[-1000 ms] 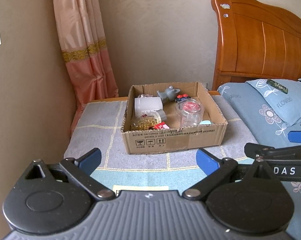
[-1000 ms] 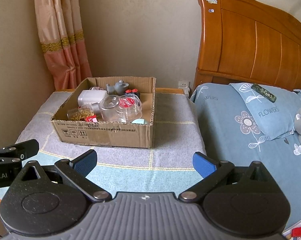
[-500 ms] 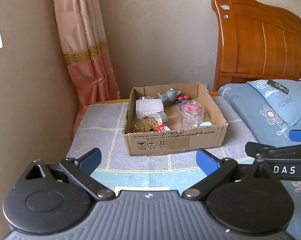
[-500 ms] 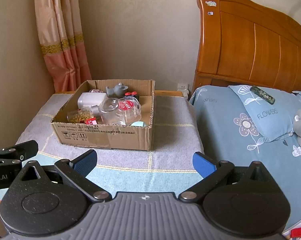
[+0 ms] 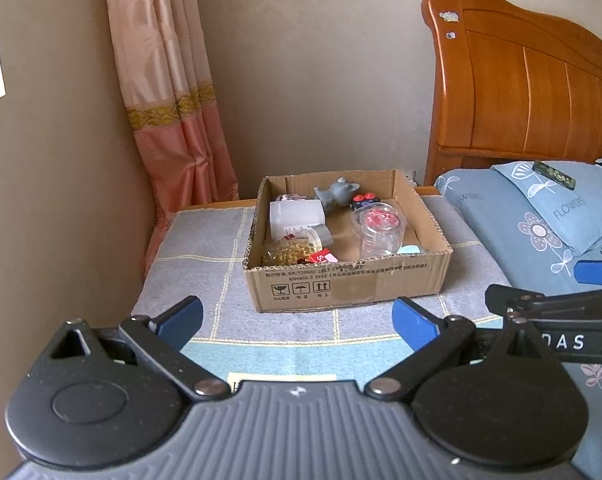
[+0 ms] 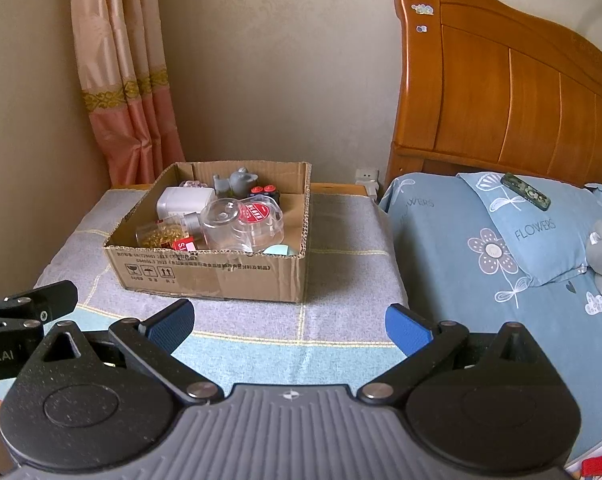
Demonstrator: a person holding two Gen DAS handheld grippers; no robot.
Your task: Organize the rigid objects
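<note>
Your left tongs [image 5: 297,318] and right tongs [image 6: 289,322] both spread wide, empty, above the bench [image 6: 341,240]; cardboard box [image 5: 349,286] of small items at 12 o'clock.

- Cardboard box [image 5: 353,284]: plain brown, black printed text and handling symbols on its front wall.
- Bench cloth [image 6: 341,224]: grey with pale yellow grid lines; light blue band along the near edge.
- Curtain [image 5: 161,80], upper left of the frame: cream top, gold patterned band, salmon pink lower part.
- Headboard [image 6: 501,92]: glossy orange-brown wood.
- Pillow [image 6: 541,232]: blue, white flower and leaf print.
- Left claw [image 5: 297,320] and right claw [image 6: 289,322]: blue pads on black arms.
</note>
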